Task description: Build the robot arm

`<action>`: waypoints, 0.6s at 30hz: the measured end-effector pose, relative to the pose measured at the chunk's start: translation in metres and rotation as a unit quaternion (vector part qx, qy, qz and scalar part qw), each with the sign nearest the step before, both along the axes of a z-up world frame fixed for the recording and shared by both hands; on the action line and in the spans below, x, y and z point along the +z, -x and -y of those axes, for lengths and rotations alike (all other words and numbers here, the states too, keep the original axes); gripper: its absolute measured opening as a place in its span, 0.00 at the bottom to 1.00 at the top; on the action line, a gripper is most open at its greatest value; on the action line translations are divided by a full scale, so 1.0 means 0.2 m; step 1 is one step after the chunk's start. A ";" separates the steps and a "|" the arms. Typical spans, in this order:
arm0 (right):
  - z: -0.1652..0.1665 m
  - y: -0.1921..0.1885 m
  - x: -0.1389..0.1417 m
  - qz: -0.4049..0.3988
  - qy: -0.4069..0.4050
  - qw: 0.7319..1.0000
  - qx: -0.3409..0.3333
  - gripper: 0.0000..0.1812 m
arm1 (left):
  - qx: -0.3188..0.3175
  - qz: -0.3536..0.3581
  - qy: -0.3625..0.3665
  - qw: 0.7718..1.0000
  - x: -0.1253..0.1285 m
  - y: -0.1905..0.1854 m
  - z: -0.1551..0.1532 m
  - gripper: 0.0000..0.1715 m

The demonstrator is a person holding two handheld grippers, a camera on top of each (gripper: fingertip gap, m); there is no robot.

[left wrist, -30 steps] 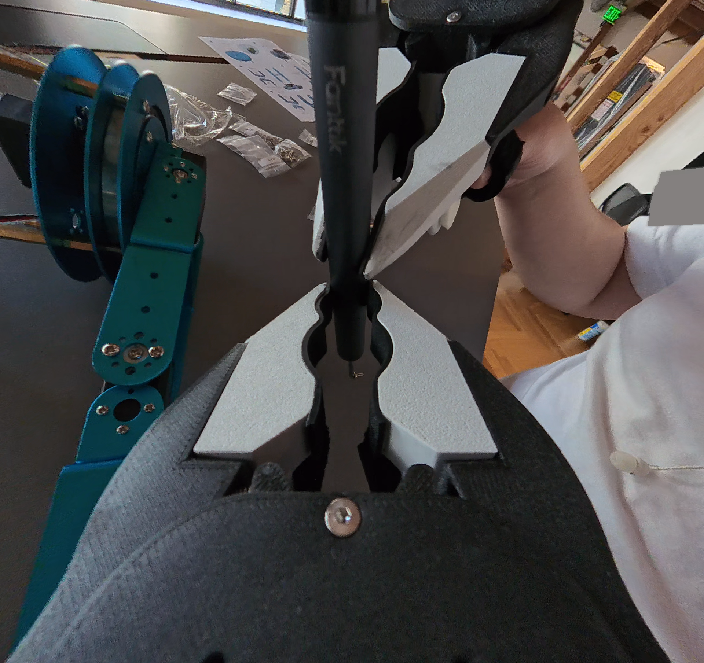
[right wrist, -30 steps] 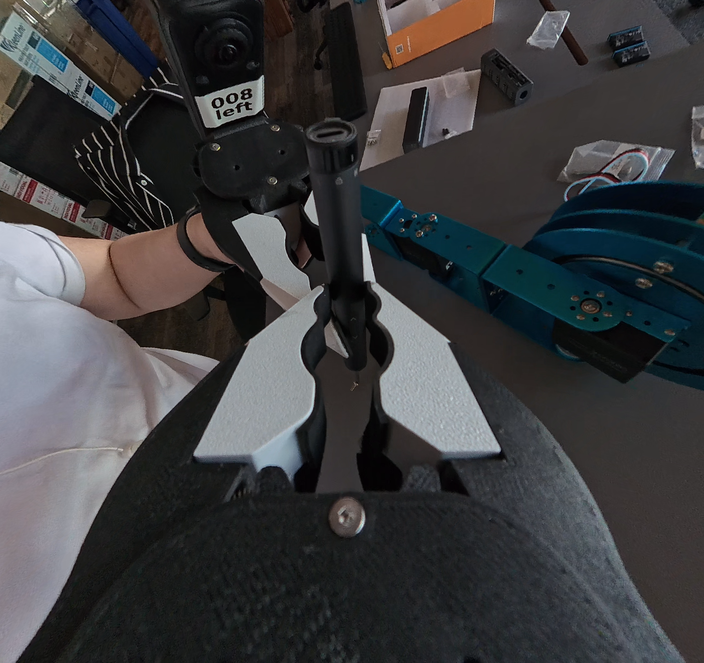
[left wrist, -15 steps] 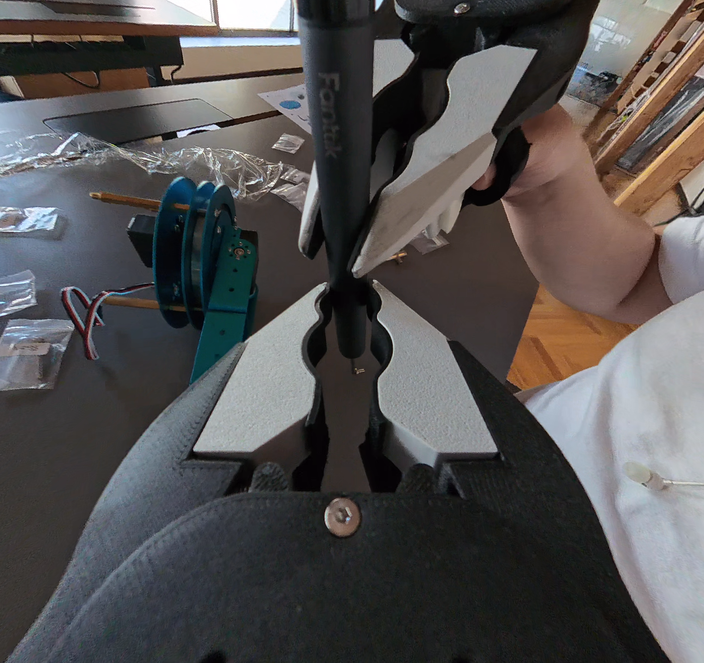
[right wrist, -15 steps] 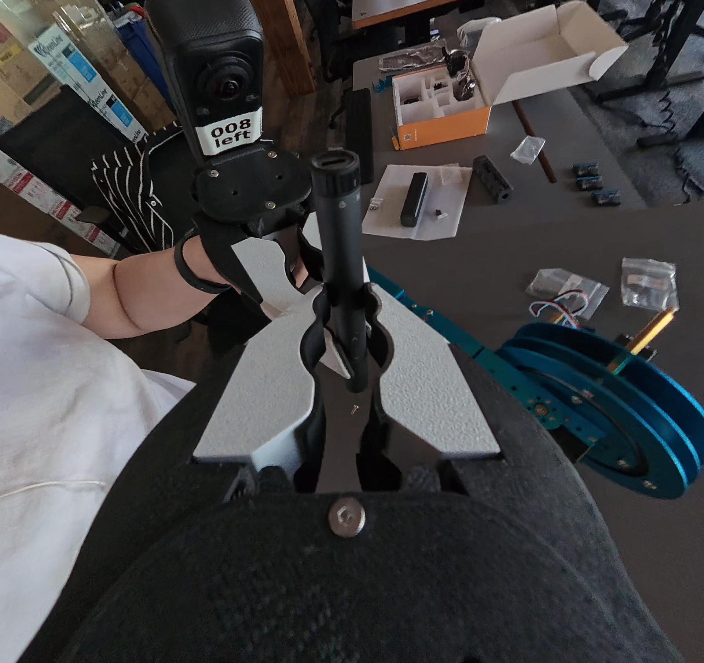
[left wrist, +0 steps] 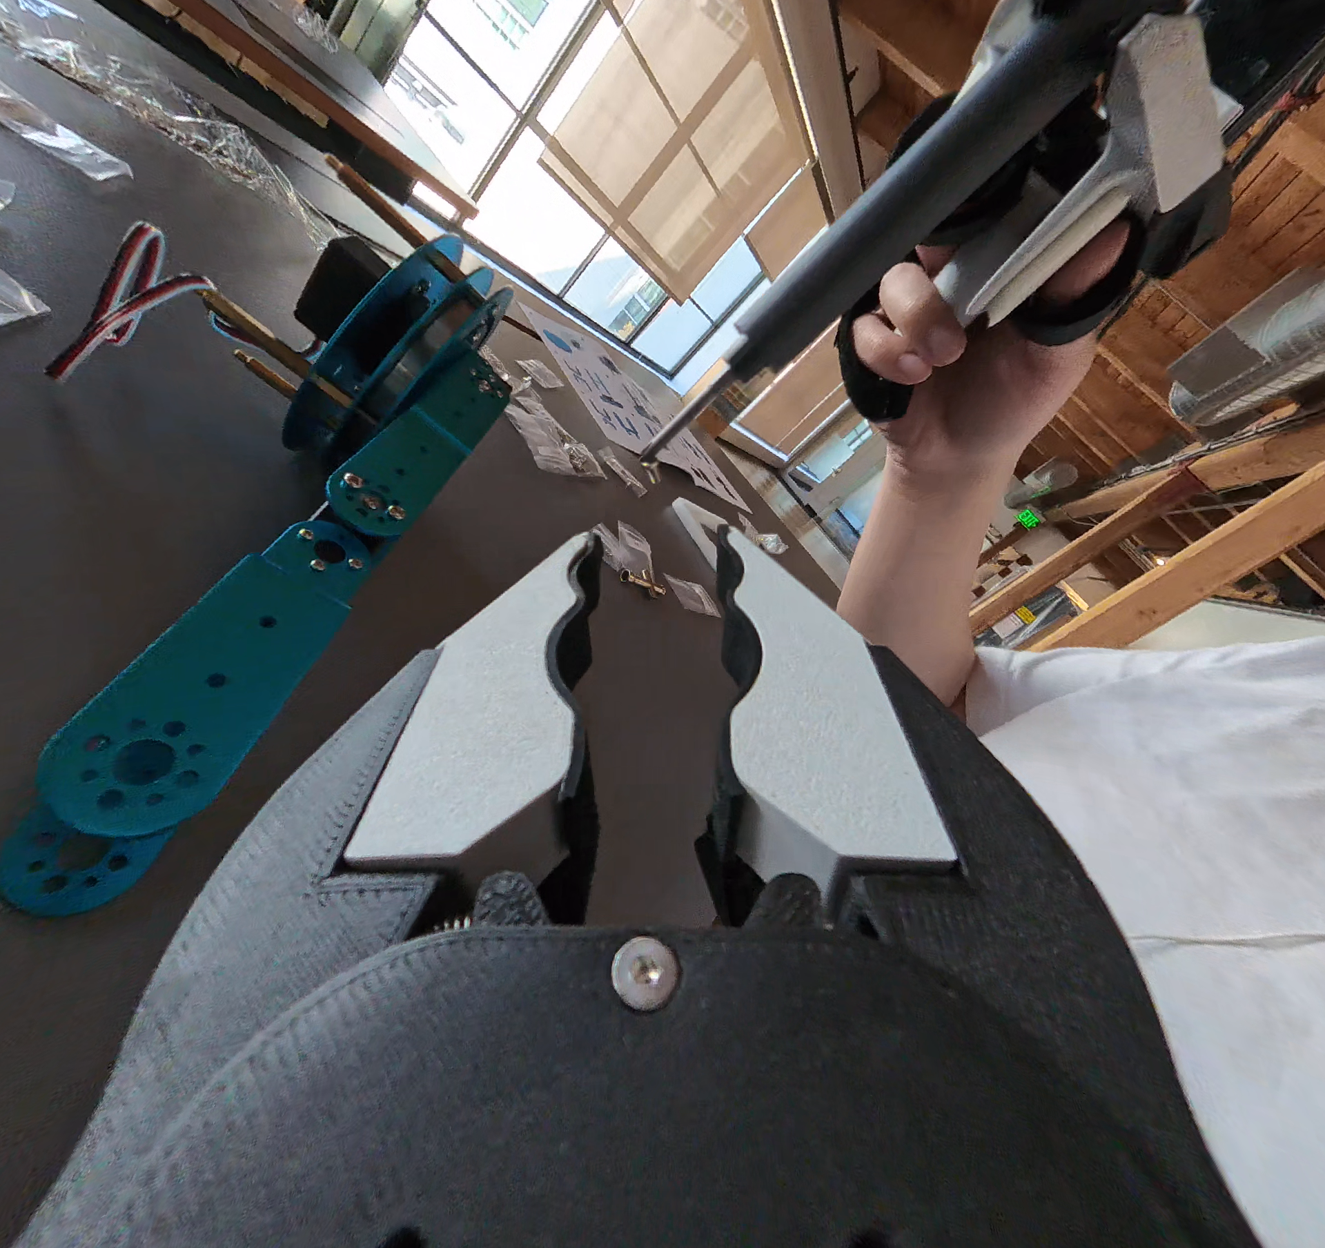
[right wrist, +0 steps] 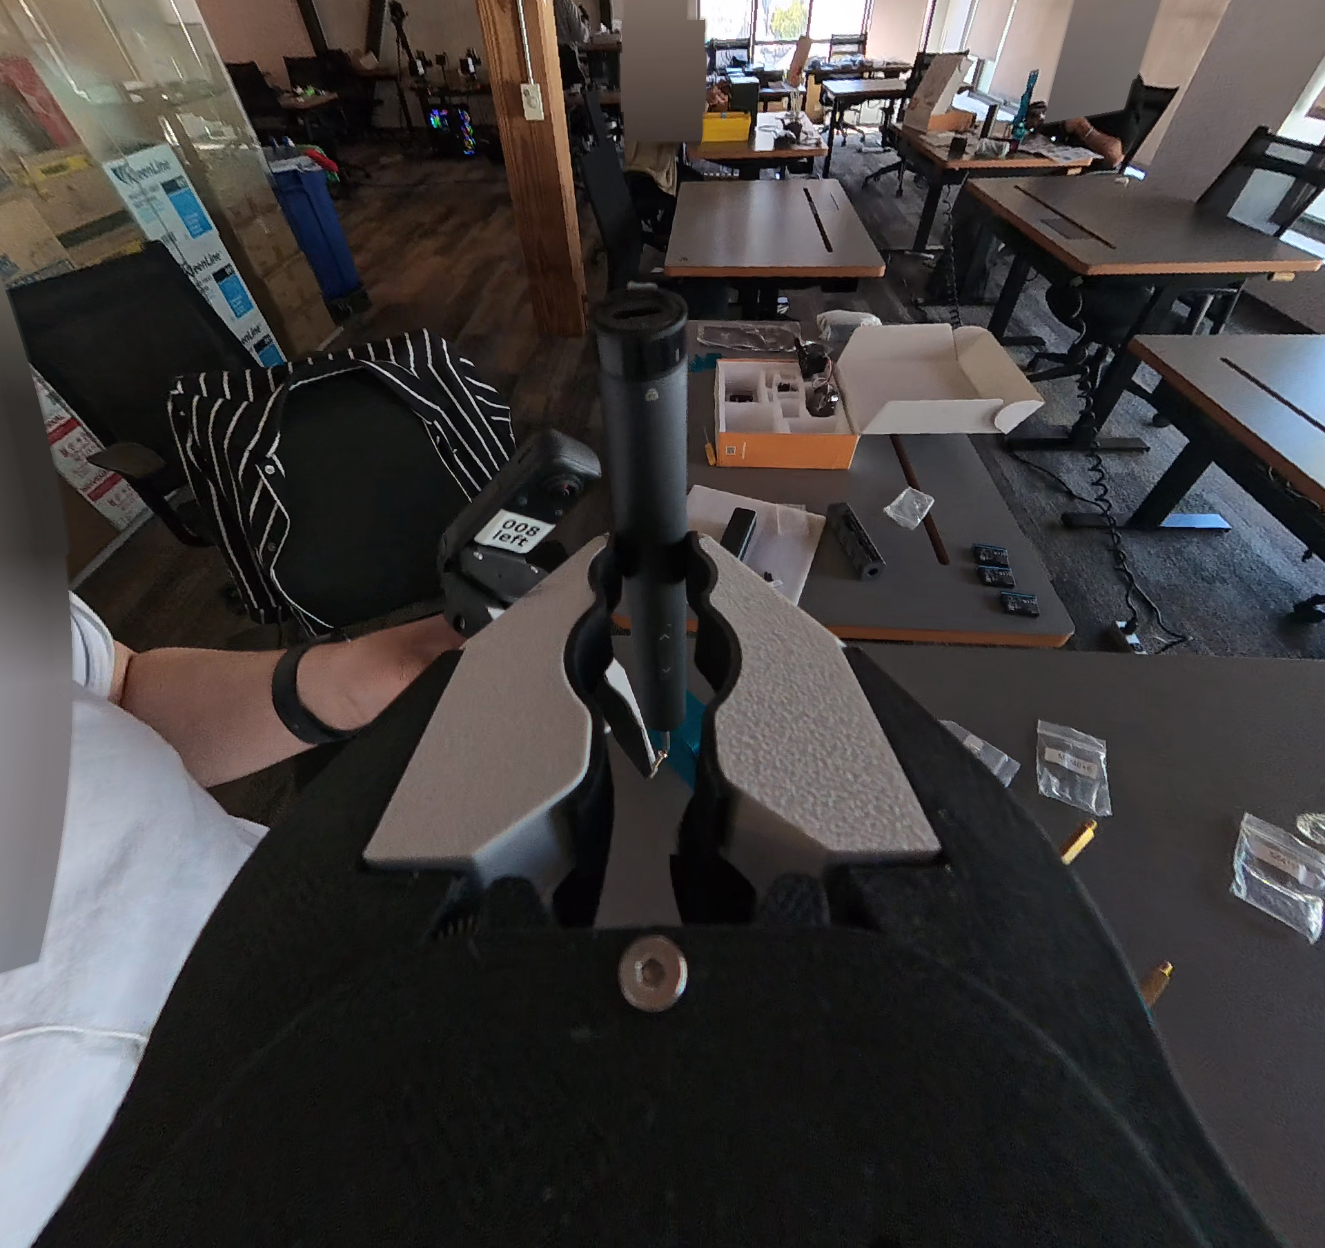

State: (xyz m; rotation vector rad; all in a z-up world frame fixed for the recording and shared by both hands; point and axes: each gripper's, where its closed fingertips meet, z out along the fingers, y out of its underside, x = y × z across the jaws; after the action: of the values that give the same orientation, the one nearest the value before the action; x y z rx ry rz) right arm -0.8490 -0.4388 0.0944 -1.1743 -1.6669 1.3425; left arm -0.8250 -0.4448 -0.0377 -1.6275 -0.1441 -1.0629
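My right gripper (right wrist: 651, 554) is shut on a dark grey electric screwdriver (right wrist: 640, 439), gripping its lower body with the bit end towards the camera. In the left wrist view the screwdriver (left wrist: 896, 210) slants down from the upper right, held in that gripper (left wrist: 1075, 160). A small screw (left wrist: 651, 474) hangs at the bit tip above the dark table (left wrist: 179, 461). My left gripper (left wrist: 654, 550) is open and empty, below and short of the bit tip. A blue metal arm assembly (left wrist: 229, 647) lies on the table to its left.
The arm's round blue base (left wrist: 401, 332), a striped servo wire (left wrist: 122, 303), small screw bags (left wrist: 559, 447), a printed sheet (left wrist: 609, 389) and brass standoffs (left wrist: 645, 579) lie on the table. An orange box (right wrist: 789, 450) and more bags (right wrist: 1072, 769) sit farther right. The person's white shirt (left wrist: 1147, 855) is close on the right. One gripper's finger ends stand about 12 centimeters off the other's.
My left gripper has opened, let go of the screwdriver's bit end and dropped away from it. The right gripper keeps the screwdriver and has lifted it up and to the right.
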 end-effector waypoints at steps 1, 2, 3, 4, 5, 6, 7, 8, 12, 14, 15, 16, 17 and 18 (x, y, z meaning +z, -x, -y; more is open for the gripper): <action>0.01 0.00 0.01 -0.004 0.002 1.000 0.001 0.09 | 0.006 -0.005 -0.003 1.000 0.00 -0.01 -0.01 0.18; 0.01 0.00 0.02 -0.005 0.004 1.000 0.002 0.09 | 0.015 -0.011 -0.005 1.000 0.00 -0.01 -0.02 0.18; 0.02 0.00 0.02 -0.006 0.005 1.000 0.004 0.09 | 0.026 -0.016 -0.011 0.999 0.01 -0.01 -0.02 0.16; 0.03 0.00 0.03 -0.007 0.006 1.000 0.007 0.09 | 0.030 -0.018 -0.018 0.999 0.02 -0.01 -0.03 0.15; 0.03 0.00 0.03 -0.007 0.007 1.000 0.010 0.09 | 0.030 -0.016 -0.025 0.999 0.03 -0.01 -0.03 0.12; 0.03 0.00 0.03 -0.007 0.007 1.000 0.011 0.09 | 0.031 -0.014 -0.025 0.999 0.03 -0.02 -0.03 0.12; 0.04 0.00 0.03 -0.006 0.005 1.000 0.012 0.09 | 0.030 -0.013 -0.022 0.999 0.03 -0.03 -0.04 0.11; 0.04 0.00 0.03 -0.005 0.003 1.000 0.012 0.09 | 0.027 -0.014 -0.017 0.999 0.02 -0.04 -0.05 0.11; 0.03 -0.01 0.01 0.000 0.003 1.000 0.009 0.09 | 0.021 -0.011 -0.009 1.000 0.01 -0.07 -0.07 0.11; 0.02 -0.02 0.00 0.000 0.006 1.000 0.008 0.09 | 0.028 -0.001 -0.001 1.000 0.00 -0.06 -0.08 0.11; 0.02 -0.02 0.00 0.000 0.006 1.000 0.007 0.09 | 0.033 0.004 0.003 0.999 -0.01 -0.05 -0.09 0.11; 0.02 -0.03 0.00 0.000 0.006 1.000 0.005 0.09 | 0.037 0.009 0.007 0.999 -0.01 -0.05 -0.10 0.11; 0.01 -0.03 0.00 0.001 0.006 1.000 0.003 0.09 | 0.037 0.011 0.009 0.999 -0.02 -0.06 -0.10 0.11; 0.01 -0.03 0.00 0.002 0.007 1.000 0.002 0.09 | 0.036 0.011 0.010 0.999 -0.02 -0.07 -0.11 0.11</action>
State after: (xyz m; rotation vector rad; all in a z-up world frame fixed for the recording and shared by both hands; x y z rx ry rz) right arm -0.8427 -0.4400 0.0935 -1.1819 -1.6671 1.3567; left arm -0.8114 -0.4231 -0.0420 -1.6171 -0.2268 -1.0260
